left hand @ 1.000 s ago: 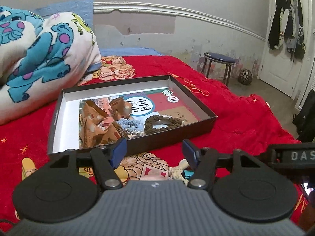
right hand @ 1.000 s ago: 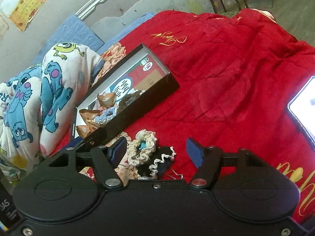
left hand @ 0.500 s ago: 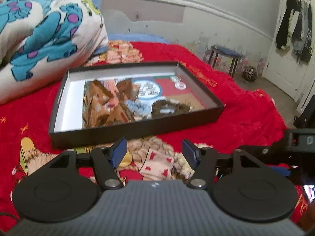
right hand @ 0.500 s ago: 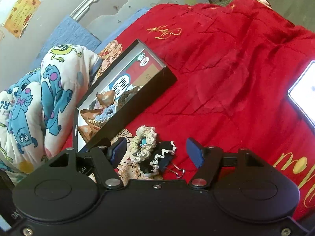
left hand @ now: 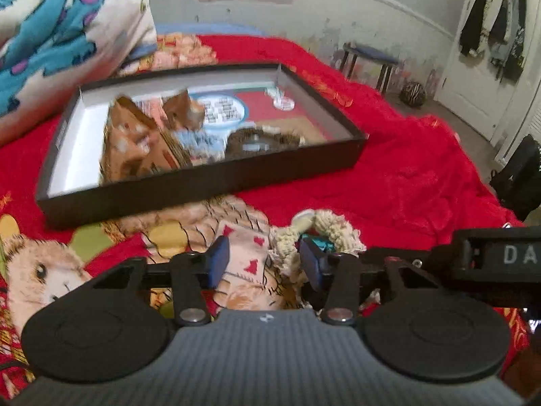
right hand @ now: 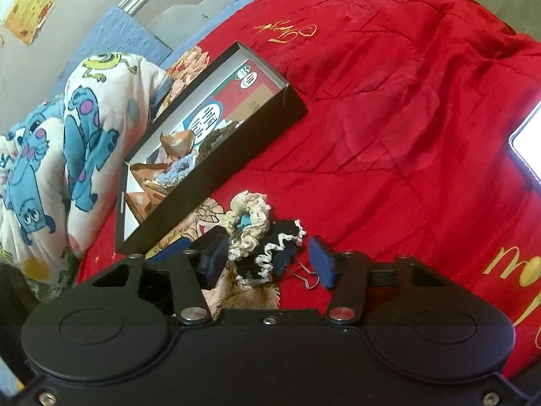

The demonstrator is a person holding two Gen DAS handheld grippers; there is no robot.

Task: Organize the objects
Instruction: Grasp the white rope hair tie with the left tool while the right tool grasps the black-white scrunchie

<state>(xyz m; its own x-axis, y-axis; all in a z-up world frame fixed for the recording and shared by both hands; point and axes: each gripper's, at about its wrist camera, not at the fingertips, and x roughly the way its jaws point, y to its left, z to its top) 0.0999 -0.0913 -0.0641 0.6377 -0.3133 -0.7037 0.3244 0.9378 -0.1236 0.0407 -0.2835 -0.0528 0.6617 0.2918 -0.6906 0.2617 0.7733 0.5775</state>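
Note:
A shallow black box (left hand: pixel 203 189) lies on the red blanket and holds brown wrapped pieces (left hand: pixel 135 135), a light blue scrunchie (left hand: pixel 199 140) and a dark brown scrunchie (left hand: pixel 257 140); the box also shows in the right wrist view (right hand: pixel 236 142). A cream scrunchie (right hand: pixel 248 218) with a teal clip, a black white-trimmed scrunchie (right hand: pixel 277 253) and a binder clip (right hand: pixel 309 279) lie in front of the box. My right gripper (right hand: pixel 270 260) is open with these items between its fingers. My left gripper (left hand: pixel 263 260) is open, empty, just left of the cream scrunchie (left hand: pixel 324 230).
A rolled cartoon-print blanket (left hand: pixel 61 34) lies behind the box on the left. A lit phone screen (right hand: pixel 527 149) lies on the bed (right hand: pixel 405 101) at the right. A stool (left hand: pixel 368 61), a door with hung clothes (left hand: pixel 490 34) and a dark bag (left hand: pixel 520 176) stand beyond the bed.
My left gripper has risen and tilted down, moving closer to the cream scrunchie. My right gripper has moved forward over the scrunchies. Both stay open.

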